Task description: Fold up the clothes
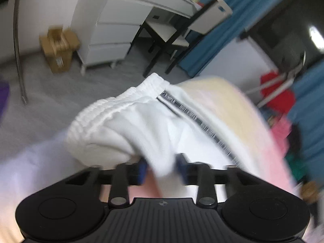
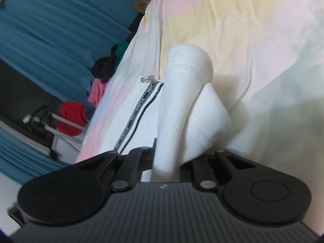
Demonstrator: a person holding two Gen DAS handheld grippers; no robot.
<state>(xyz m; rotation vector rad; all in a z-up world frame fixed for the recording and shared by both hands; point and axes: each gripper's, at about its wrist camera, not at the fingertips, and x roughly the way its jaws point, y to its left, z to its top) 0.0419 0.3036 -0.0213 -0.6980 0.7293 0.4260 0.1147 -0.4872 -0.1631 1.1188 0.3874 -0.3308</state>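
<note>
So the thing being folded is a pair of white knit cotton shorts (image 1: 129,125) with a gathered elastic waistband and a black-and-white printed tape stripe (image 1: 202,123) running down the side seam. In the left wrist view the waistband end is bunched up and lifted, curling over toward the camera, pretty motion-blurred. The left gripper (image 1: 161,167) has its blue-padded fingers (image 1: 141,169) pinched on a fold of that white fabric, which drops right down between them, so it's clamped on the cloth. In the right wrist view the ribbed white fabric (image 2: 182,105) stands up in two humps straight out of the right gripper (image 2: 167,162), and the cloth fills the gap between the fingers, so that one's gripping too. The same stripe (image 2: 137,117) shows to the left of the humps, with a clear plastic drawstring tip (image 2: 147,79) lying near its top end. The shorts sit on a pastel tie-dye bedsheet in pink, yellow and pale green (image 2: 253,30), partly lifted off it. Background: a white desk with drawers (image 1: 113,36), a black-framed chair (image 1: 172,32), a brown cardboard box (image 1: 58,48), blue curtains (image 2: 50,26) and some red clothing on a drying rack (image 2: 70,117).
</note>
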